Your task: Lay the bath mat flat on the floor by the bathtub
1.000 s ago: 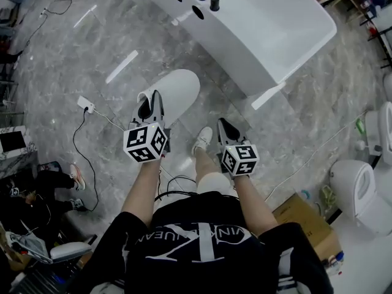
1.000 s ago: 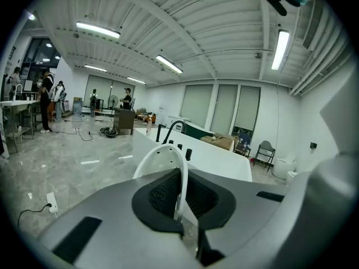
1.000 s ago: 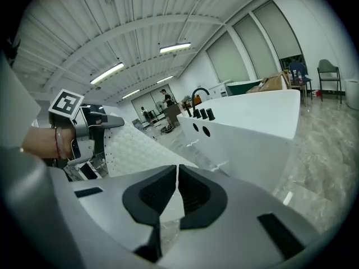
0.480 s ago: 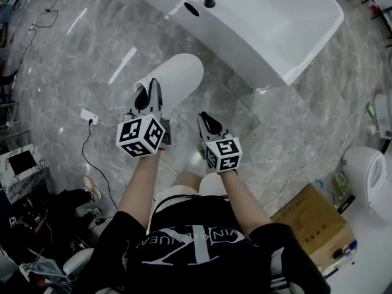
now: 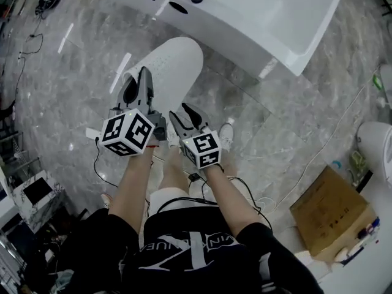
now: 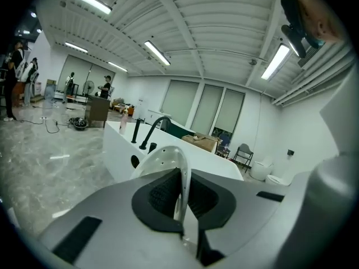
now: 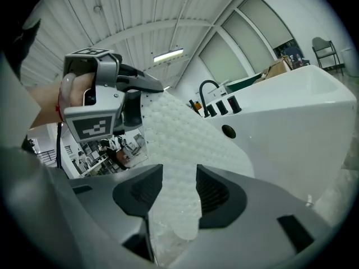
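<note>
Bath mat (image 5: 173, 66) is being held up off the floor (image 5: 73, 97), just beside the bathtub (image 5: 263, 14); it is not yet laid. Its near edge is being clamped by the left gripper (image 5: 139, 81), pads together on it. The right gripper (image 5: 184, 112) is being opened, its pads standing clear of the mat between them. The mat's far end is possibly touching the floor; this is unclear. Lowering, flattening and release are being left to do.

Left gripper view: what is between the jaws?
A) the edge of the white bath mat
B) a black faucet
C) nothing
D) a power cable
A: the left gripper has its jaws shut on the thin edge of the white bath mat, which rises edge-on in front of the bathtub.
</note>
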Action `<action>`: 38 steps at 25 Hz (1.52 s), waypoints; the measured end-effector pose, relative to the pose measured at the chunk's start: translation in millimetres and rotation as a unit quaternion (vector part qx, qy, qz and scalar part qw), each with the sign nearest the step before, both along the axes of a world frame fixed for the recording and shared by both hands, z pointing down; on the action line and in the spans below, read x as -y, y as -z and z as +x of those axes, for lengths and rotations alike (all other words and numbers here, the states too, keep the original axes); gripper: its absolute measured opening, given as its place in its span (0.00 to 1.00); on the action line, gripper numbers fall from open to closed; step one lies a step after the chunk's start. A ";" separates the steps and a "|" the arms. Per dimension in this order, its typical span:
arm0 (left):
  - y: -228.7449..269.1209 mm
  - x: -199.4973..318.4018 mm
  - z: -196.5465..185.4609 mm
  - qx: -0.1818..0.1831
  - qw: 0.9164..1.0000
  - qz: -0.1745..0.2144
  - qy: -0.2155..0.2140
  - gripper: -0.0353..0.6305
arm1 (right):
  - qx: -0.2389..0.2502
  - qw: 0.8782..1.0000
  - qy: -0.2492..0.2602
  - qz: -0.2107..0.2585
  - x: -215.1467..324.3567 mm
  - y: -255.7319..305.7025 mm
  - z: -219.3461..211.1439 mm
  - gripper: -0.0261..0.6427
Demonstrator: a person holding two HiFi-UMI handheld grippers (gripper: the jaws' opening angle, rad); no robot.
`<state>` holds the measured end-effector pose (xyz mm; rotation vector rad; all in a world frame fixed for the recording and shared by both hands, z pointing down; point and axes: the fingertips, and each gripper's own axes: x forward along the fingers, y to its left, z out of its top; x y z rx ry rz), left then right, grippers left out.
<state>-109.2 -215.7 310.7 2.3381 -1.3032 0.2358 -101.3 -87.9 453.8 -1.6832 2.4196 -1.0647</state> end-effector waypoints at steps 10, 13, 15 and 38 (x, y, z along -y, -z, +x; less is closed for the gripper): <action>-37.4 59.5 -7.5 -0.019 0.997 -0.027 -0.066 0.08 | -0.009 0.997 -0.075 -0.011 76.5 -62.4 -89.8 0.42; -41.3 76.9 -14.7 -0.021 0.996 -0.032 -0.075 0.08 | -0.005 0.992 -0.121 -0.026 104.7 -66.9 -98.9 0.42; -43.9 84.3 -22.7 -0.025 0.996 -0.033 -0.080 0.08 | -0.002 0.987 -0.161 -0.031 118.1 -66.6 -99.4 0.42; -81.4 110.7 -79.2 -0.007 0.990 -0.084 -0.114 0.08 | -0.094 0.949 -0.269 -0.138 108.3 -155.7 -57.6 0.13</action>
